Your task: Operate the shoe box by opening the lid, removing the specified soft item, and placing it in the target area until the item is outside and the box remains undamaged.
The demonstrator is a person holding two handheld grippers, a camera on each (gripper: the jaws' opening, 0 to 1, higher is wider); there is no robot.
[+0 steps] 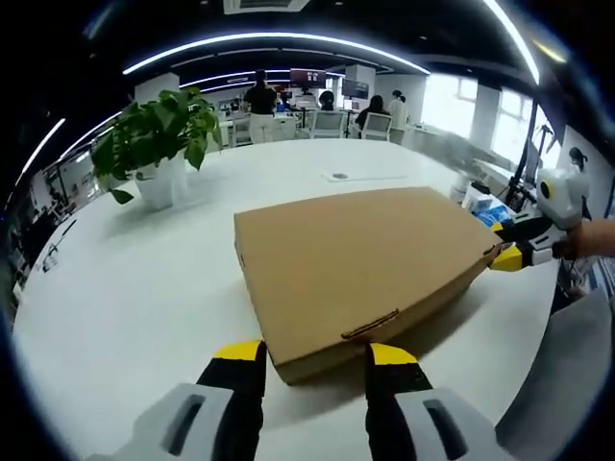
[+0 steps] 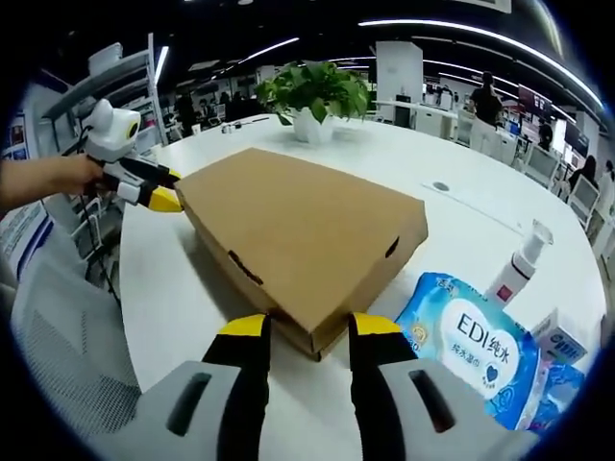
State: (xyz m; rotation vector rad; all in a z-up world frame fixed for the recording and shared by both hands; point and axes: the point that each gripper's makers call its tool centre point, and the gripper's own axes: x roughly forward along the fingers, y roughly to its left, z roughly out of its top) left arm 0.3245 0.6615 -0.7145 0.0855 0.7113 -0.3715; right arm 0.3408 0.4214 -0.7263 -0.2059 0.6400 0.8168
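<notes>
A flat brown cardboard shoe box lies on the round white table with its lid down and a tab slot in its near edge. My left gripper is open, its yellow-tipped jaws on either side of the box's near corner. At the opposite corner, my right gripper comes in from the right, held by a hand. In the right gripper view the same box sits ahead. There my right gripper stands open astride its near corner, and the left gripper meets the far left corner.
A potted plant stands on the far side of the table. Beside the box lie a blue wipes pack, a white pump bottle and a small carton. A grey chair is at the table edge. People sit at desks behind.
</notes>
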